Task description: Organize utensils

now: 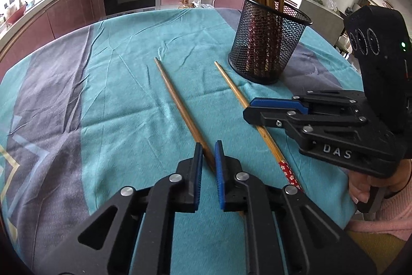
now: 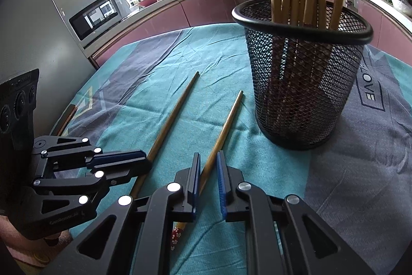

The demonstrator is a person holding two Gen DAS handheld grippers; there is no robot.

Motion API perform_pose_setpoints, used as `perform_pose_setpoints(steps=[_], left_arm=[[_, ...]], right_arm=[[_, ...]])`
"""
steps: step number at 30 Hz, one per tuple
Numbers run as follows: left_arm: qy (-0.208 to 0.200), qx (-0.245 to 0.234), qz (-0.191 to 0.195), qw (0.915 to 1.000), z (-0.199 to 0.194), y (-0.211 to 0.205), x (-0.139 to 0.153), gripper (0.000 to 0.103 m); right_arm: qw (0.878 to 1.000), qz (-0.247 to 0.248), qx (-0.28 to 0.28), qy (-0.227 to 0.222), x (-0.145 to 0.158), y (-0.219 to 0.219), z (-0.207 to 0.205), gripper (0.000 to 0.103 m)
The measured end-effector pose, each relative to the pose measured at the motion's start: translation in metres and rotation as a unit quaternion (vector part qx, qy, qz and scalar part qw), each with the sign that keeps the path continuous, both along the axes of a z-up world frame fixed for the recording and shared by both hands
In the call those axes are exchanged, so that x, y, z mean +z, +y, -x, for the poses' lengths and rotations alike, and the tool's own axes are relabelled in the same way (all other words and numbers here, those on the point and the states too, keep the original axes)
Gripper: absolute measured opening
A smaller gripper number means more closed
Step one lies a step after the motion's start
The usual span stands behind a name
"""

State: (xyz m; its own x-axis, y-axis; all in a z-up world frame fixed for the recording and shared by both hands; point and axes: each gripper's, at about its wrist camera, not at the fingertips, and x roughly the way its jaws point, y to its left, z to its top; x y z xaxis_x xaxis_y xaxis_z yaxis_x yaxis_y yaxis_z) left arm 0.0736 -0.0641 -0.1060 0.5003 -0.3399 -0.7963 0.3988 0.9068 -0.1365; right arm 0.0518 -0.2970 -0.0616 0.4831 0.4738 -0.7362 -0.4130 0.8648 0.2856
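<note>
Left gripper [image 1: 208,153]: closed down on the darker chopstick [image 1: 177,105], near its thick end.
Right gripper [image 2: 208,166]: clamped on the lighter chopstick [image 2: 224,130].
Chopsticks: flat on the cloth [image 1: 123,84], side by side, tips pointing far.
Mesh cup [image 1: 267,40]: upright, far right, full of chopsticks.

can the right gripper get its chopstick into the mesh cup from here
Probably yes. The right gripper is shut on the lighter chopstick, and the mesh cup stands just ahead. The cup already holds many chopsticks, but gaps show at its rim.
</note>
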Motion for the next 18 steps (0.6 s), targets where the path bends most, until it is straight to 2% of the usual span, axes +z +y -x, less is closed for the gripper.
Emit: perform_pose_setpoints(steps=[4, 18], left_arm=[[0.0, -0.004, -0.004, 1.0, 0.001, 0.0, -0.001, 0.014], [0.012, -0.007, 0.007, 0.9999, 0.012, 0.001, -0.002, 0.014]], right_arm=[[1.0, -0.003, -0.001, 0.001, 0.0, 0.003, -0.004, 0.011], [1.0, -0.014, -0.005, 0.008, -0.002, 0.009, -0.014, 0.009]])
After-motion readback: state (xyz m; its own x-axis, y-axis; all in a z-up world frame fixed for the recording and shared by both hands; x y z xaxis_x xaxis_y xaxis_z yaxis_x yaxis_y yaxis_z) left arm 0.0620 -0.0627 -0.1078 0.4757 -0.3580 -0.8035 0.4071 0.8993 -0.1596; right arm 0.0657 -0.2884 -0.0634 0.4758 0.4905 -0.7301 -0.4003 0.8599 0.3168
